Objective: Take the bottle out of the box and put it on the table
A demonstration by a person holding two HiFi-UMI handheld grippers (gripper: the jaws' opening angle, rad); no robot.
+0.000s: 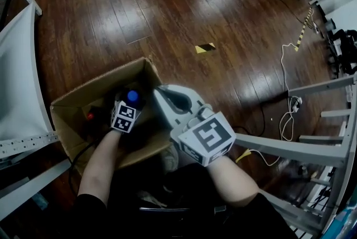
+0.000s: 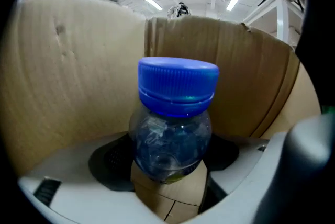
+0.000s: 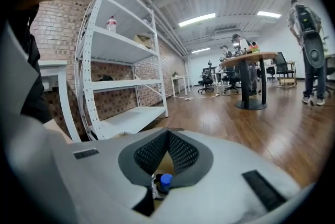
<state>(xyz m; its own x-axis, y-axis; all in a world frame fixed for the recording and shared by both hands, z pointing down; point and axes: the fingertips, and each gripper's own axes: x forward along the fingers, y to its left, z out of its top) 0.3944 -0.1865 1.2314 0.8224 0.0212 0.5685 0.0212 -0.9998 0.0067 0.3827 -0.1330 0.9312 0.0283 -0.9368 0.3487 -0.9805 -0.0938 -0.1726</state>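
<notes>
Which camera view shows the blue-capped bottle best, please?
The left gripper view: the bottle fills the frame's middle, blue cap and clear body both plain. The head view shows only its cap in the box; the right gripper view gives a tiny glimpse of the cap.

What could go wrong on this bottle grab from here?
1. Slip: the left gripper's open jaws flank the bottle at its rounded shoulder under the cap; it may squirt out on closing.
2. Snag: the box wall stands close behind, so a tilted lift could catch it.
3. The shut right gripper hangs by the box rim, possibly in the exit path.
</notes>
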